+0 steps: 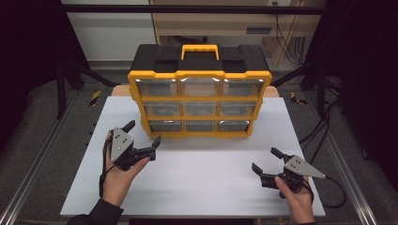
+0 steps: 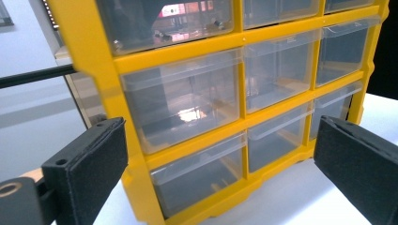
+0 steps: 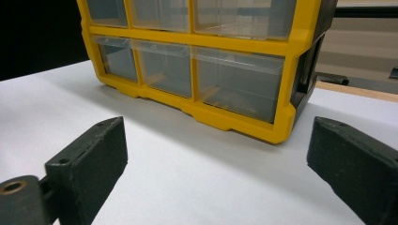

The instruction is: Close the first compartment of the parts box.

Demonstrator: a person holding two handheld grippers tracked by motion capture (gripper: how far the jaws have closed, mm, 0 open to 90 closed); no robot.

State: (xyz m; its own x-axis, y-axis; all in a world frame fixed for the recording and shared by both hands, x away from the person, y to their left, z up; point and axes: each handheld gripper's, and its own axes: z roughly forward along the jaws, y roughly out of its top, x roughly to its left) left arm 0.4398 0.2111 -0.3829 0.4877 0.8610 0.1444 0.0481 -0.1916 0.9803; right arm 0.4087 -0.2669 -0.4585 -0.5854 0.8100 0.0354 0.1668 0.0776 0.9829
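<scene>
Yellow plastic frames the drawer organizer, which stands upright at the far middle of the white table, its black top and yellow carry handle toward the back. Its front, a grid of 9 clear drawers in 3 rows of 3, faces the person, and its long axis runs across the table from left to right.

Nearest to it is the left gripper, just off the cabinet's lower left corner, jaws spread wide with nothing between them. Seen through the left gripper view, the left column of drawers sits straight ahead between the 2 black pads, the bottom-left drawer lowest and the middle-left drawer above it. The pads touch neither.

By contrast, the right gripper hangs well apart from the cabinet, low over the near right of the table, jaws also wide and empty, looking at the bottom-right drawer from a distance.

Judging from this, the coming move belongs to the left hand: a short push forward and slightly right onto a left-column drawer front. Each drawer would pull straight out toward the person.
</scene>
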